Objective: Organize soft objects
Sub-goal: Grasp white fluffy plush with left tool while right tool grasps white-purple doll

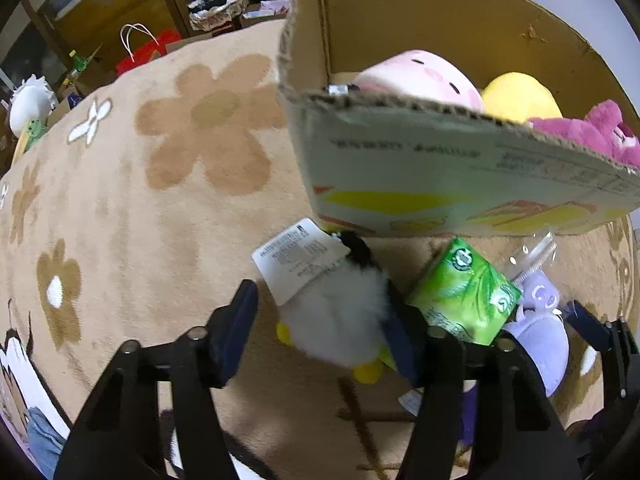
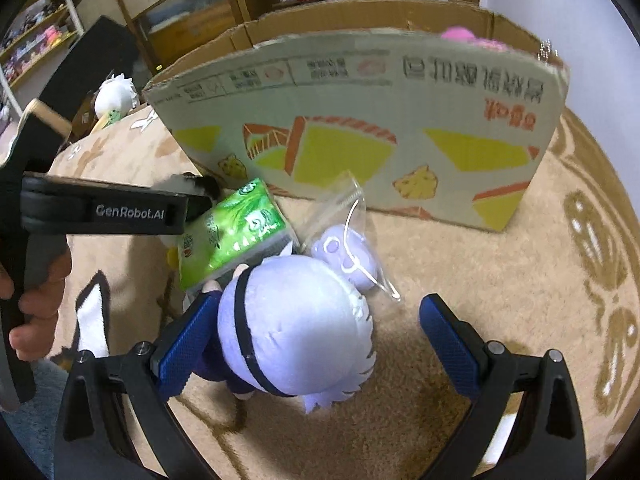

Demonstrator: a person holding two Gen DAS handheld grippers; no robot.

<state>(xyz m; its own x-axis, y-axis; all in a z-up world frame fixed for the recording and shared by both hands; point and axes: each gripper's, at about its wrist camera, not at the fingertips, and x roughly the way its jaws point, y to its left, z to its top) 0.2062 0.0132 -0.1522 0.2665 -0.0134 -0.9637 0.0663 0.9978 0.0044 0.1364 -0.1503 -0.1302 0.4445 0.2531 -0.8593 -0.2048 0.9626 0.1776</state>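
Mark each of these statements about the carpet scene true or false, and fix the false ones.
1. The printed cardboard box already holds plush toys. True.
2. The fluffy white plush with yellow feet sits between the left tongs. True.
3. The shiny green tissue pack lies inside the box. False: it lies on the beige flowered carpet in front of the box.
4. The right tongs are empty over bare carpet. False: they straddle a round lilac plush doll.

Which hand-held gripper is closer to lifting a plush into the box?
Left, probably. The left hand-held gripper already brackets the white plush beside the cardboard box. The right one gapes around the lavender plush.
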